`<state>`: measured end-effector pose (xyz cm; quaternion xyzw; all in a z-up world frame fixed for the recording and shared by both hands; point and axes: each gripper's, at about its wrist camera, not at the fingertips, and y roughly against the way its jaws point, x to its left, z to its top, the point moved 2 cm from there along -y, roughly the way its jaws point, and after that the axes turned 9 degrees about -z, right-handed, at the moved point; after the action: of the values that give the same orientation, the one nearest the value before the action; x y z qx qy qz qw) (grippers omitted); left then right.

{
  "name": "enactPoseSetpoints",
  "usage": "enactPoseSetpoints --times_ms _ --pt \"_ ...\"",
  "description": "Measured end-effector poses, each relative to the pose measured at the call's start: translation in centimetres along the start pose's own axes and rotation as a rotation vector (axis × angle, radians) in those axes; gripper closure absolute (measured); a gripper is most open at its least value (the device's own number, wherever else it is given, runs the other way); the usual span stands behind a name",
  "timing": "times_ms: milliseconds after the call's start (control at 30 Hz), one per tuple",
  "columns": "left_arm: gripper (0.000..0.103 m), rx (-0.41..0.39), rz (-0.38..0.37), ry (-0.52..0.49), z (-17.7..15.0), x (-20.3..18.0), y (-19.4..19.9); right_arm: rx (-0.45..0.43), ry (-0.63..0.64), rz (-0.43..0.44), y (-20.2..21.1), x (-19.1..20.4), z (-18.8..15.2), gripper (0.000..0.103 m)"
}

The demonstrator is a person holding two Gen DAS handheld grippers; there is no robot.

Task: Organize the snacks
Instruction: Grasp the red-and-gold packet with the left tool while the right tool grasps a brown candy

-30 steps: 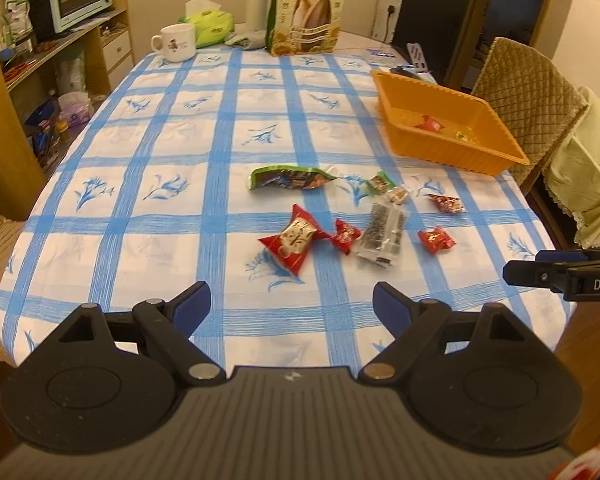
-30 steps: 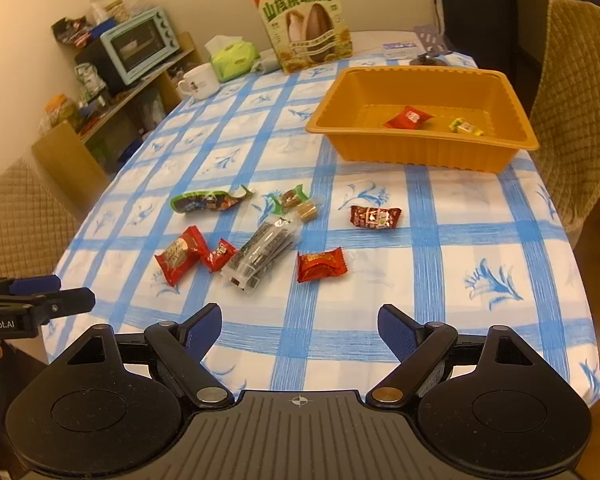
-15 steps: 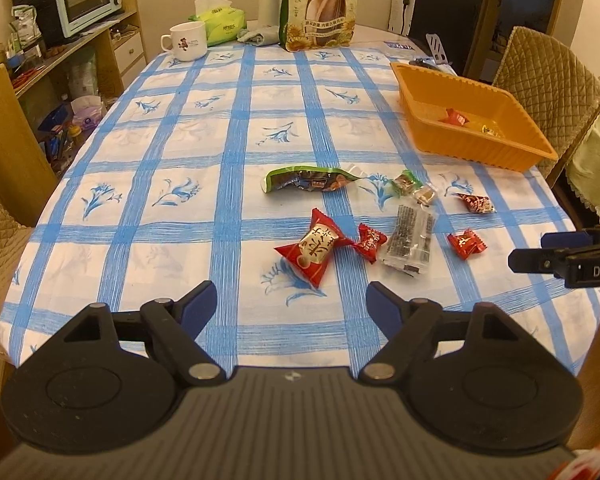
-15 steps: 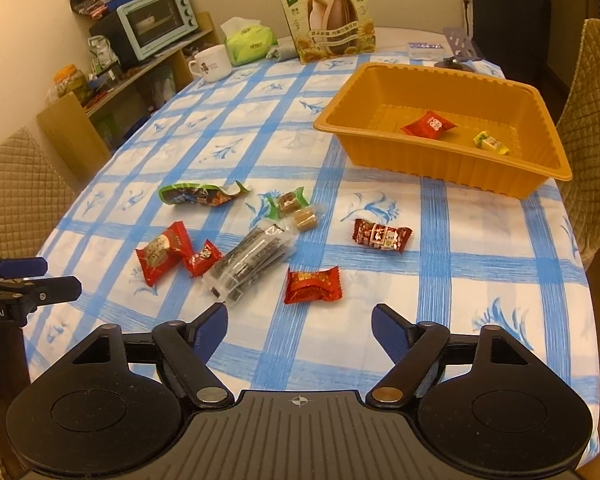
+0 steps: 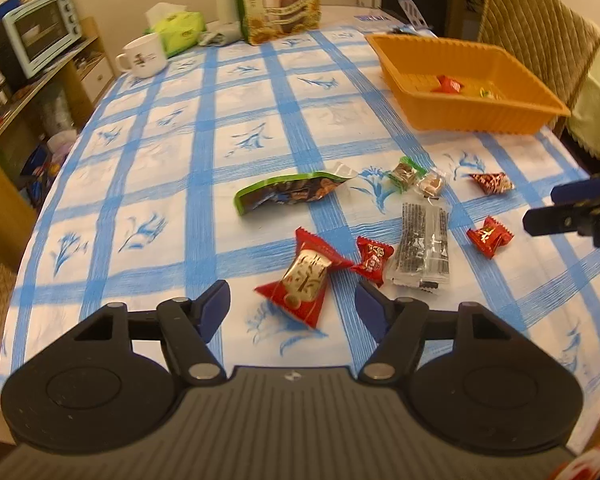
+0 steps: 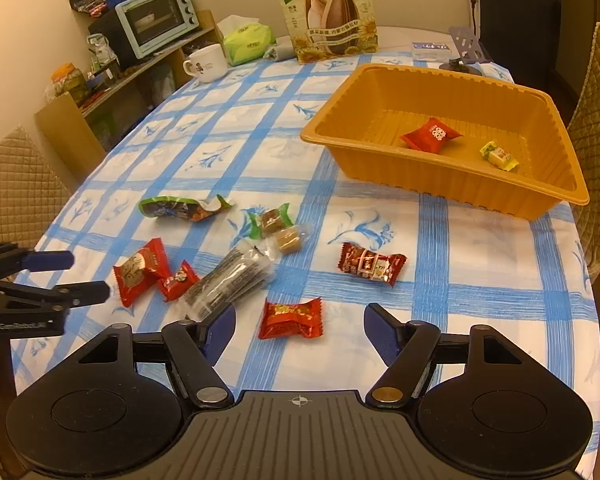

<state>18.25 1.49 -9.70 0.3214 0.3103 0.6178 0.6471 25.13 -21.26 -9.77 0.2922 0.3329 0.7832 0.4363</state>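
Both jaws are open. The left gripper (image 5: 292, 300) may also catch the small red candy (image 5: 372, 259) touching the big red foil packet (image 5: 306, 278).

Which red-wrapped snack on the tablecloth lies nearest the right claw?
The flat red packet lying alone just ahead of the right claw, between its open fingers. The other red wrappers sit farther left or farther ahead.

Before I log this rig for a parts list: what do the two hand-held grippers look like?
Both match: the left hand-held gripper and right hand-held gripper are matte black, with two round discs, a ribbed grey centre plate, silver pivot screws and blue fingertips. White lettering marks their sides.
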Motion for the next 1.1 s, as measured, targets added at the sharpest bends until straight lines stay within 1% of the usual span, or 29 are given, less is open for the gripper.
enactPoseSetpoints --times_ms 133,200,267,367,467,533,567,600,700,733,867,1100 --pt "0.041 0.02 0.005 -0.05 0.5 -0.3 -1.7 0.004 -0.007 -0.003 -0.3 -0.7 0.2 0.032" --pt "0.045 0.036 0.009 -0.072 0.7 -0.4 -2.5 0.006 -0.013 -0.004 -0.4 -1.1 0.3 0.032" --pt "0.047 0.051 0.012 -0.089 0.8 -0.4 -3.2 0.007 -0.018 -0.006 -0.5 -1.4 0.4 0.032" --pt "0.054 0.077 0.018 -0.1 1.0 -0.3 -4.2 0.006 -0.025 -0.006 -0.6 -1.9 0.5 0.032" --pt "0.056 0.084 0.013 -0.101 1.1 -0.3 -4.7 0.004 -0.028 -0.005 -0.8 -2.2 0.6 0.032" --pt "0.061 0.088 0.011 -0.101 1.2 -0.3 -5.0 0.002 -0.026 -0.001 -0.9 -2.3 0.8 0.032" --pt "0.066 0.09 0.01 -0.097 1.2 -0.3 -5.1 0.001 -0.025 0.001 -1.0 -2.4 0.9 0.032" --pt "0.072 0.091 0.008 -0.092 1.2 -0.3 -5.1 -0.001 -0.023 0.004 -1.0 -2.4 1.0 0.033" --pt "0.078 0.089 0.002 -0.076 1.1 -0.2 -5.1 -0.006 -0.01 0.012 -1.3 -2.3 1.5 0.034" --pt "0.081 0.085 0.004 -0.073 1.1 -0.2 -5.0 -0.008 -0.005 0.014 -1.4 -2.2 1.6 0.035" --pt "0.081 0.07 0.016 -0.03 1.1 0.4 -4.5 -0.013 0.022 0.029 -2.1 -1.7 2.4 0.042" --pt "0.081 0.035 0.057 0.076 1.0 2.7 -2.4 -0.022 0.078 0.056 -4.1 -0.7 3.9 0.049"
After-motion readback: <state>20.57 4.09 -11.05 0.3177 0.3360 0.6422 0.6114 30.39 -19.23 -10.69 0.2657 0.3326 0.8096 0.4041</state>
